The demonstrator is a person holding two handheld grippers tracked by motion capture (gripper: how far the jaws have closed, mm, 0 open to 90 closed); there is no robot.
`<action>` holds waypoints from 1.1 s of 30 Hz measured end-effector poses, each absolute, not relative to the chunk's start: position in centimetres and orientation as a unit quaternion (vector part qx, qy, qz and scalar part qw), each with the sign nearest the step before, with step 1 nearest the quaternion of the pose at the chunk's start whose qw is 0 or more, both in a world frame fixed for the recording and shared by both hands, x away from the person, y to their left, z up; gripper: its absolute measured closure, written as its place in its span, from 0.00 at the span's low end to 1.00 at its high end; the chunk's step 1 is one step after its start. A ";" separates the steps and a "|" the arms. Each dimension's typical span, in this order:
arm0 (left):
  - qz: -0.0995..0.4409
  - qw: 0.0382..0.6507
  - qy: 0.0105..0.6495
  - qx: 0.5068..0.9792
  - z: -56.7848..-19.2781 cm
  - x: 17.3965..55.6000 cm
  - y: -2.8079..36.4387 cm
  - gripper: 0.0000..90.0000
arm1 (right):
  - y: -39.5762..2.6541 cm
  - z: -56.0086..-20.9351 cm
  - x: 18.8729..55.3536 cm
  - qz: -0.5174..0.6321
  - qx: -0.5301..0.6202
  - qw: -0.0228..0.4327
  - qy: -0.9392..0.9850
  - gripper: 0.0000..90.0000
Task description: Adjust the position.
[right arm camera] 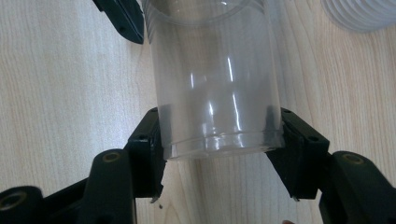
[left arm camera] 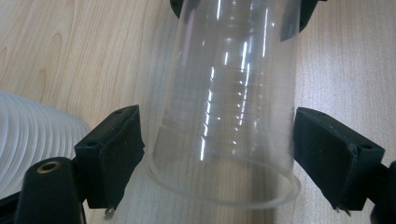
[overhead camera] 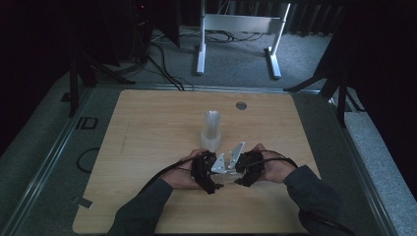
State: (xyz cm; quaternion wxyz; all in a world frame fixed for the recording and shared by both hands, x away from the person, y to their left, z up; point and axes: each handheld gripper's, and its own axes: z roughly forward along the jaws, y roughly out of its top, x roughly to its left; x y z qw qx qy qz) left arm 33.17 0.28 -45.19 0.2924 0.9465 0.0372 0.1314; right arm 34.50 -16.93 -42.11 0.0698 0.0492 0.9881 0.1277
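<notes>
Right gripper view: jaws clamp clear cup base | left jaws released, flanking rim

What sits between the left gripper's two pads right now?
The clear plastic cup, rim end nearest the camera. In the left gripper view the left gripper stands open, its pads just clear of the cup. The right gripper clamps its base.

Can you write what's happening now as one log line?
left gripper: open around cup rim | right gripper: shut on cup base | cup stack: standing behind
</notes>
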 end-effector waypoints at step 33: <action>0.159 0.335 0.066 0.926 -43.9 33.6 0.9 0.22 | -21.7 -42.9 36.7 0.142 0.200 0.111 0.963 0.47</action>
